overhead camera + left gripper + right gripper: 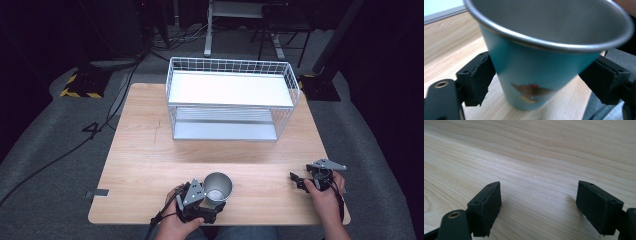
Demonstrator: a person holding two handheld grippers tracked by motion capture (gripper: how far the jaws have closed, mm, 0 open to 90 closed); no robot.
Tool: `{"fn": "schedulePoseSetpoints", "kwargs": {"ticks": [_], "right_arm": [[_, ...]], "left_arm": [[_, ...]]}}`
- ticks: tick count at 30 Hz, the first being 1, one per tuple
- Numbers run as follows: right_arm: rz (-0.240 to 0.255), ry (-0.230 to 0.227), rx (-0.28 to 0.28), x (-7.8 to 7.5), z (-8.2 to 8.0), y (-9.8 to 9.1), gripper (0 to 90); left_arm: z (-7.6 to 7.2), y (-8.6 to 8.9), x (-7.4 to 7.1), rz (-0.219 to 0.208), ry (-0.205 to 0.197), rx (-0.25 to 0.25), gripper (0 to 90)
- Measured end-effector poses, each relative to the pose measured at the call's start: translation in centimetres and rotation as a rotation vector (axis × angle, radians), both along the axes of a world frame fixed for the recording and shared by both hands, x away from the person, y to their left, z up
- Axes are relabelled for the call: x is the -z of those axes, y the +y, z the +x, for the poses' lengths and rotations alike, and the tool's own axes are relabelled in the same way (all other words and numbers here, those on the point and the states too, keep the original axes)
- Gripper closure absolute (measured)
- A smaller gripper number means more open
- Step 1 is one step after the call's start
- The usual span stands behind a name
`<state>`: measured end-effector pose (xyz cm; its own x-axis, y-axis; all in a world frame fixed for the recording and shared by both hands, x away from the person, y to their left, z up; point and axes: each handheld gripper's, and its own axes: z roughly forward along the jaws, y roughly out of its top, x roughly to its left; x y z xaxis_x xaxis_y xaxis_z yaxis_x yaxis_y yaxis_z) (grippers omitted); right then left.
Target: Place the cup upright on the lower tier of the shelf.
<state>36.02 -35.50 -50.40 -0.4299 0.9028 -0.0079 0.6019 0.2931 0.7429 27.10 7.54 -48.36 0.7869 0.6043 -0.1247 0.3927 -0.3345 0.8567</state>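
cup | L tongs clamp it | R tongs spread | wood table, dark room

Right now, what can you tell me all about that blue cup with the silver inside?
The blue metal cup is tapered, wide at its rolled silvery rim, narrow at the base, with a small reddish-brown picture on its side. It looks empty and stands near the wooden table's front edge. The left gripper has a black pad on each side, pressing it.

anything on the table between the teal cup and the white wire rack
No, that stretch is bare. In the high view, only light wooden tabletop lies between the teal metal cup, gripped by the left gripper, and the white wire two-tier rack.
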Motion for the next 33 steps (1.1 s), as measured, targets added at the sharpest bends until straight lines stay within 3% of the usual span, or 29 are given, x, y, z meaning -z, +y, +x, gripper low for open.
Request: {"fn": "schedulePoseSetpoints", "kwargs": {"ticks": [9,19,25,33], "right_arm": [[0.000,0.000,0.000,0.0,0.0,0.0,20.7],[0.000,0.000,0.000,0.0,0.0,0.0,20.7],[0.000,0.000,0.000,0.0,0.0,0.0,20.7],[0.000,0.000,0.001,0.0,0.0,0.0,20.7]], "left_arm": [[0.2,-0.6,0.5,0.006,-0.032,-0.023,18.1],[0.2,-0.6,0.4,0.016,-0.026,-0.022,18.7],[0.2,-0.5,0.0,0.030,-0.015,-0.023,18.8],[0.7,-0.2,-1.3,0.010,-0.025,-0.028,18.8]]}}
